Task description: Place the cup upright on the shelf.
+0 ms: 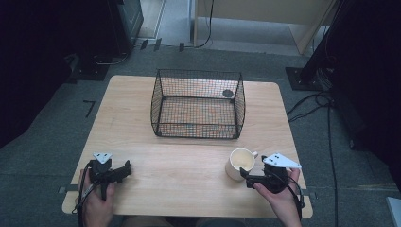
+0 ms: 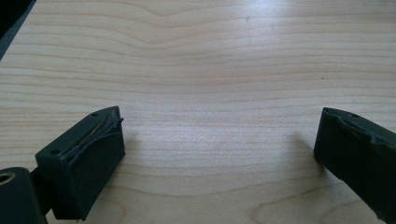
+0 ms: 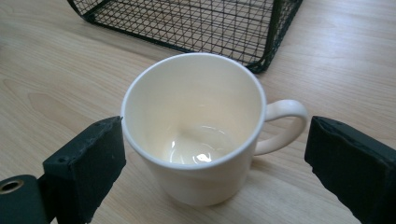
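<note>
A cream mug (image 1: 239,162) stands upright and empty on the wooden table (image 1: 189,165), near the front right. In the right gripper view the mug (image 3: 196,126) sits between the spread jaws, its handle pointing toward the right-hand jaw, and neither jaw grips it. My right gripper (image 1: 245,175) is open, held by a hand just right of the mug. My left gripper (image 1: 126,168) is open at the front left; in the left gripper view its jaws stand wide over bare wood with nothing between them.
A black wire basket (image 1: 198,104) stands at the middle back of the table, empty apart from a small dark round disc (image 1: 228,93) at its far right corner. Its front corner (image 3: 261,65) is just behind the mug. Cables lie on the floor at right.
</note>
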